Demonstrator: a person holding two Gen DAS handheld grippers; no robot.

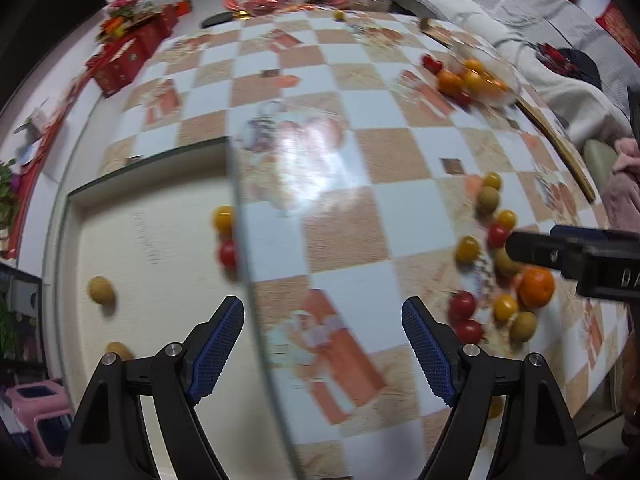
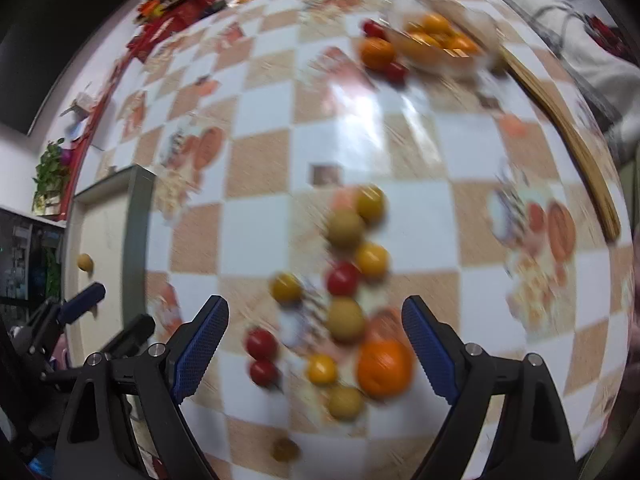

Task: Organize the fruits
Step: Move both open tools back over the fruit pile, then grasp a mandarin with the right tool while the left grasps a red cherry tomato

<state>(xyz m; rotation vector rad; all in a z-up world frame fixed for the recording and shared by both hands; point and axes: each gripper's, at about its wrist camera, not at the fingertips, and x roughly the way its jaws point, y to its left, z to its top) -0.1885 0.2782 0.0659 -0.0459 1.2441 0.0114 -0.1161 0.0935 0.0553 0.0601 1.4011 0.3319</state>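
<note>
A loose cluster of fruit (image 2: 344,280) lies on the checked tablecloth (image 2: 264,160): red and yellow cherry tomatoes, tan round fruits and one orange (image 2: 384,368). My right gripper (image 2: 316,344) hovers open over this cluster, pointing steeply down, with nothing between its pads. My left gripper (image 1: 323,344) is open and empty over the cloth's left edge. The cluster (image 1: 496,260) lies to its right, with a black finger of the right gripper (image 1: 532,250) above it. A clear bowl (image 1: 500,80) at the far right holds several oranges.
Left of the cloth, a cream surface (image 1: 152,280) carries a yellow tomato (image 1: 223,218), a red tomato (image 1: 228,252) and two tan fruits (image 1: 100,290). Red boxes (image 1: 128,56) and packets crowd the far edge. A wooden strip (image 2: 576,152) lines the right rim. Both views are motion-blurred.
</note>
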